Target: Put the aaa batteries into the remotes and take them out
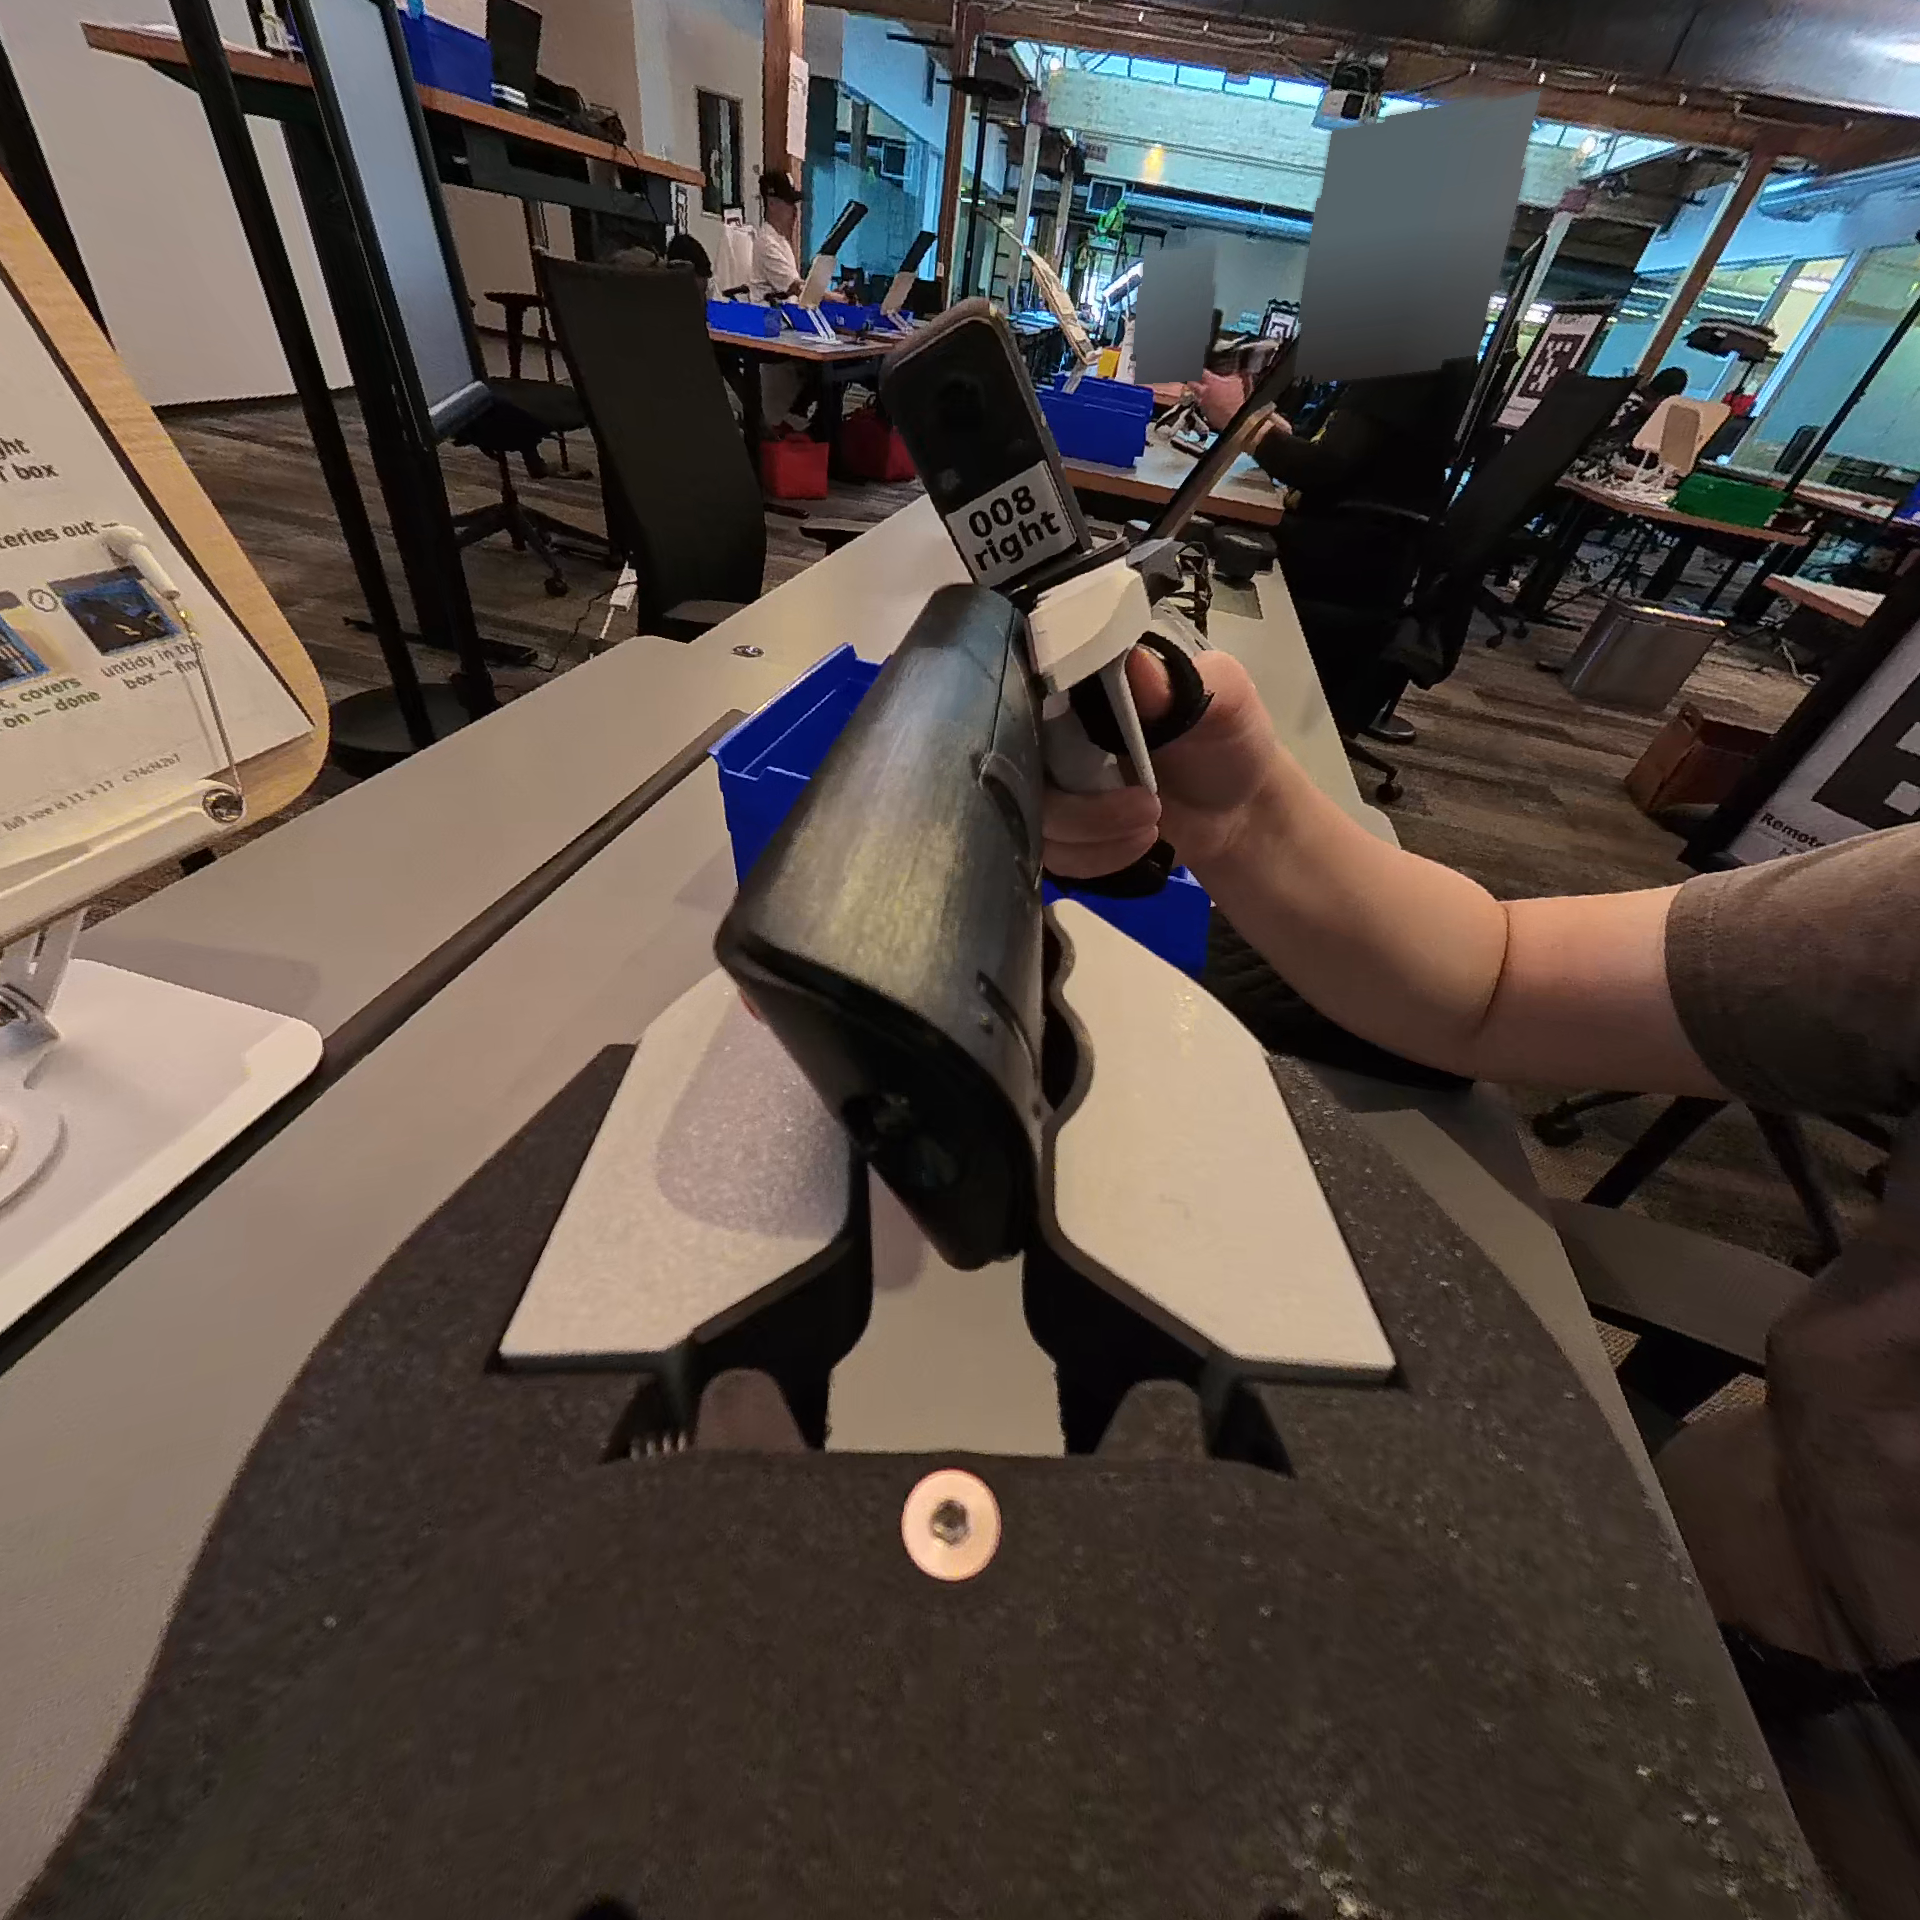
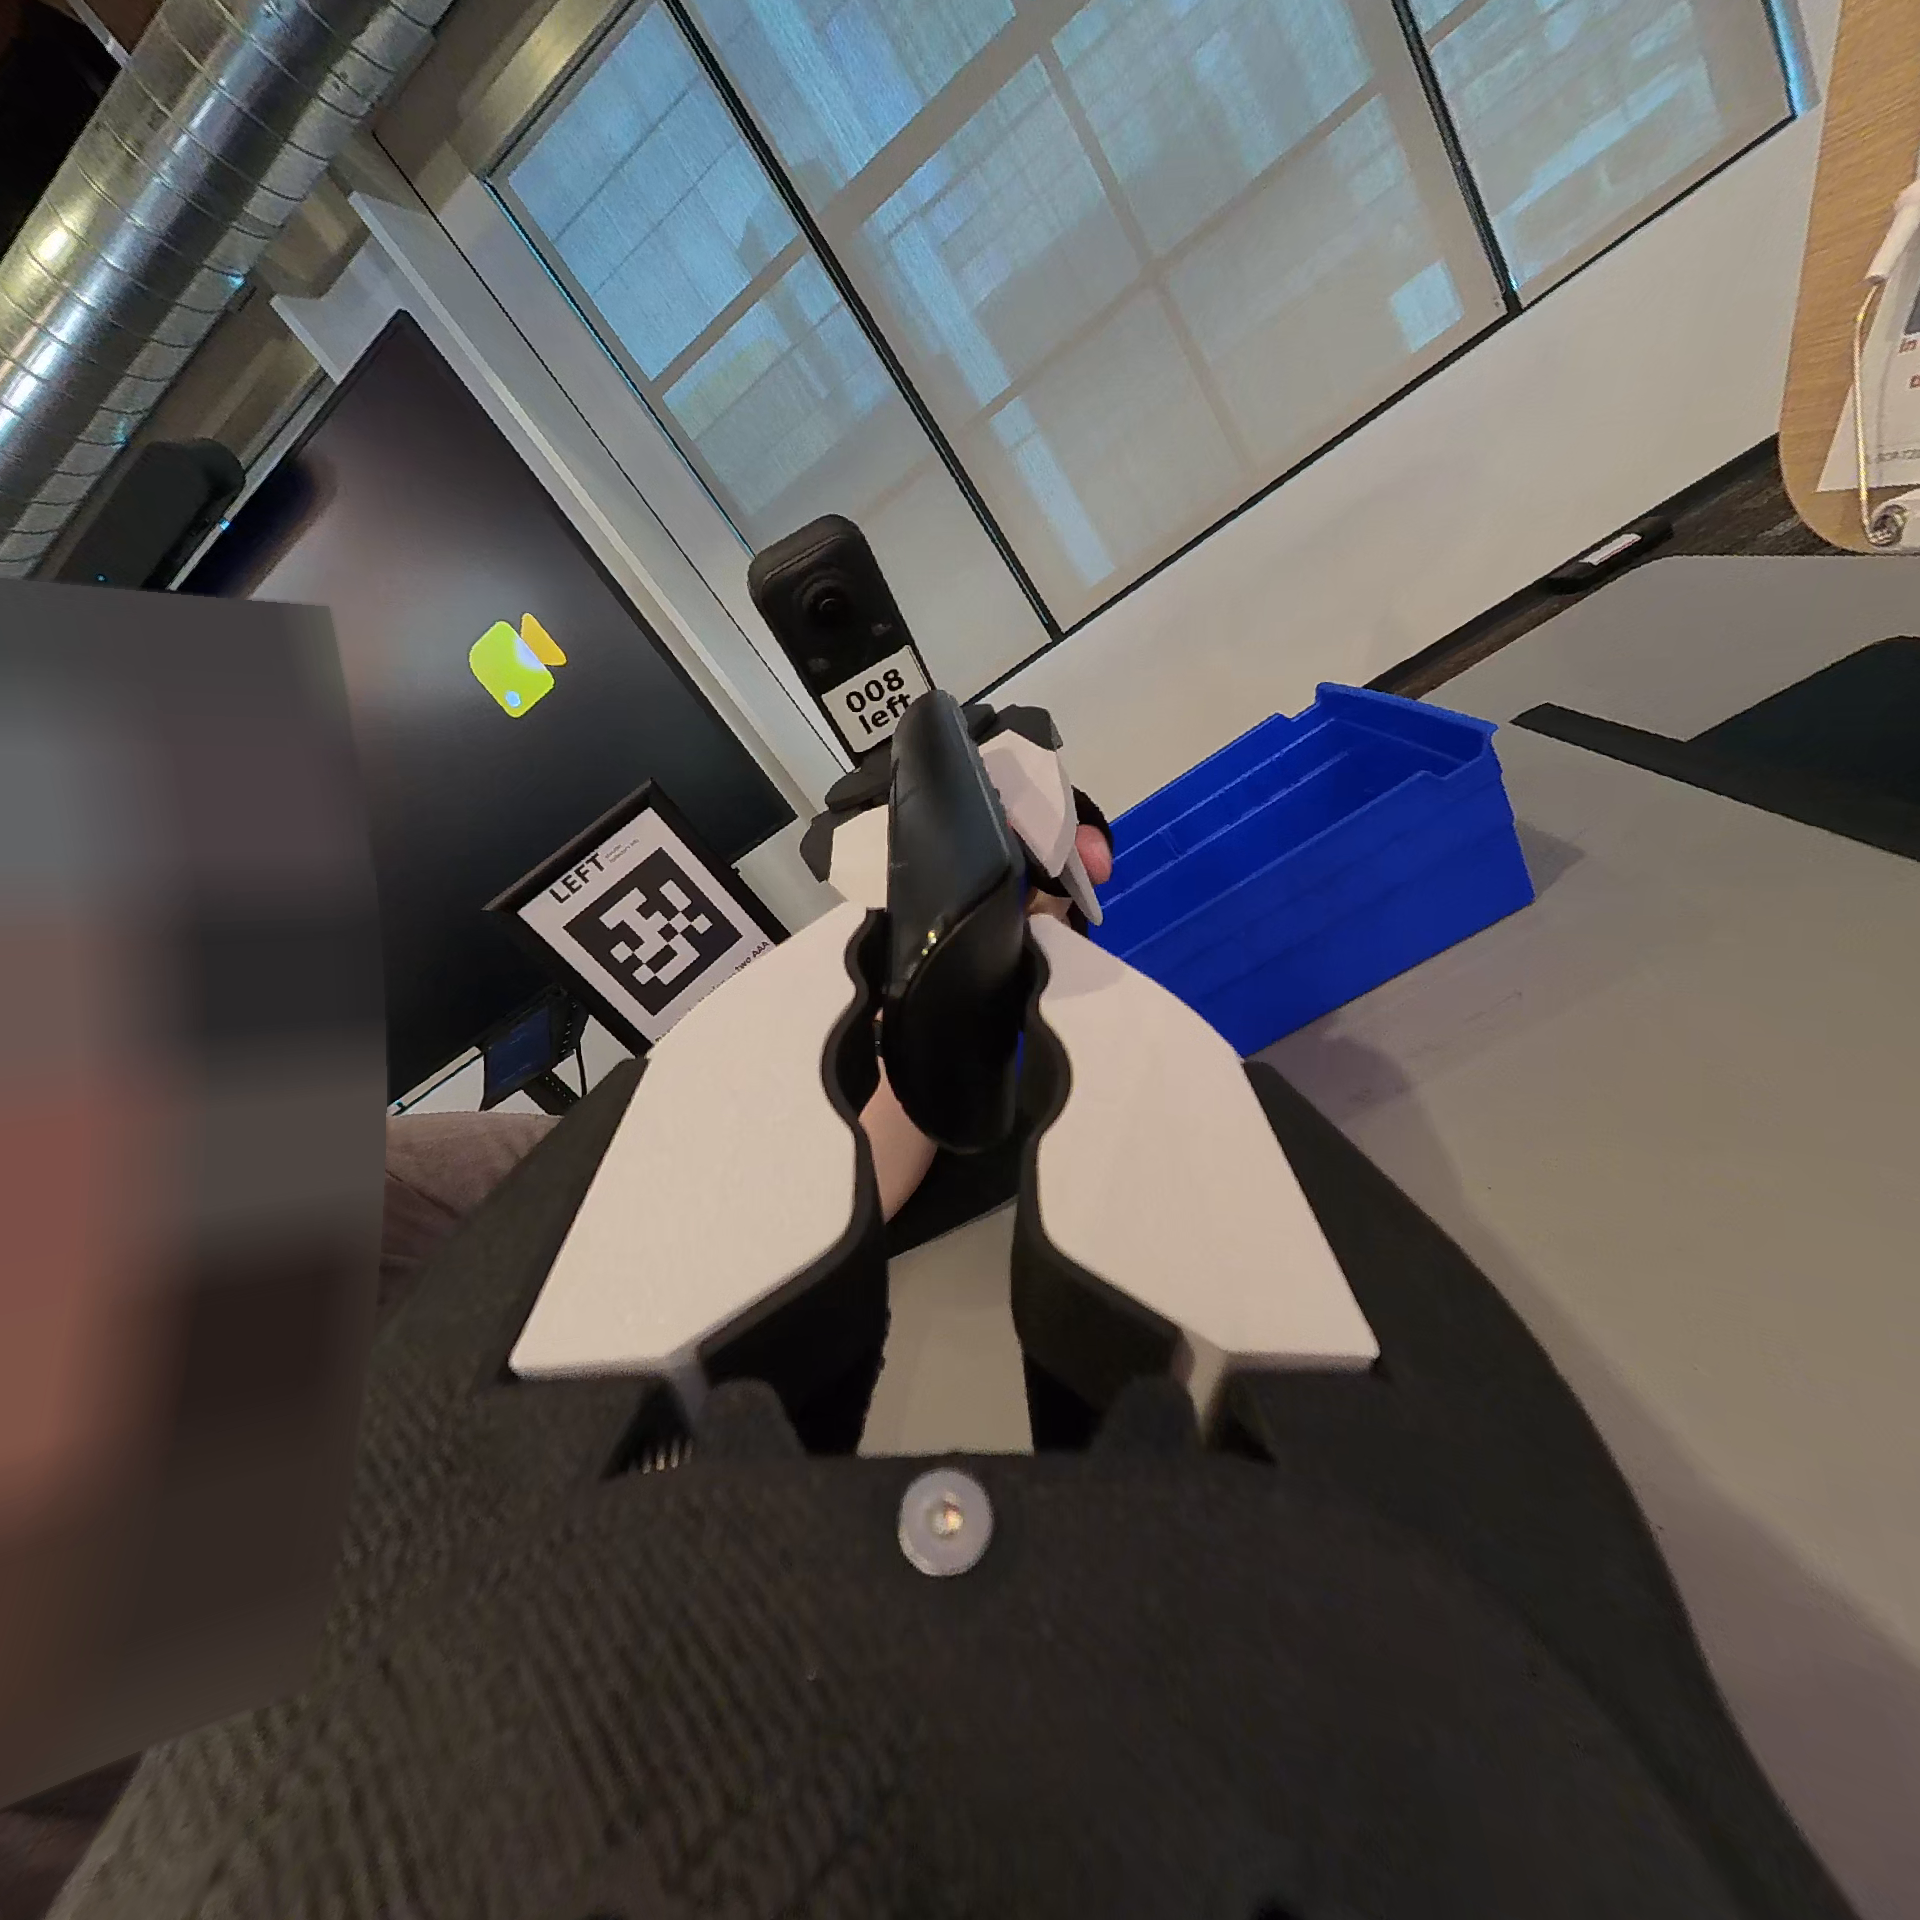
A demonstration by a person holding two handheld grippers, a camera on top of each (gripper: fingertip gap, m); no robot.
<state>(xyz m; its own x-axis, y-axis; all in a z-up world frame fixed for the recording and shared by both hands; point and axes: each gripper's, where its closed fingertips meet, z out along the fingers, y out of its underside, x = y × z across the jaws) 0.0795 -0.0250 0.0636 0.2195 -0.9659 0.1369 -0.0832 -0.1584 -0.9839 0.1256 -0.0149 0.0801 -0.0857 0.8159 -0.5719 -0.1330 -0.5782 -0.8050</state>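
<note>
Both hand-held grippers meet on one black remote (image 1: 904, 935), lifted above the grey worktop (image 1: 416, 935). From the left hand-held gripper (image 1: 940, 1174), its white fingers (image 1: 1174, 1143) appear closed on the remote's lower end. The right hand-held gripper (image 2: 951, 997) pinches the same remote (image 2: 951, 935) edge-on, clamped near its tip. A blue bin (image 2: 1330, 862) sits just behind on the worktop. No batteries show anywhere, and I cannot tell whether the cover is on. The risk, as I see it: the smooth, rounded shell could twist or slip out if the two pull in different directions, dropping it onto the worktop or flinging a loose cover.
</note>
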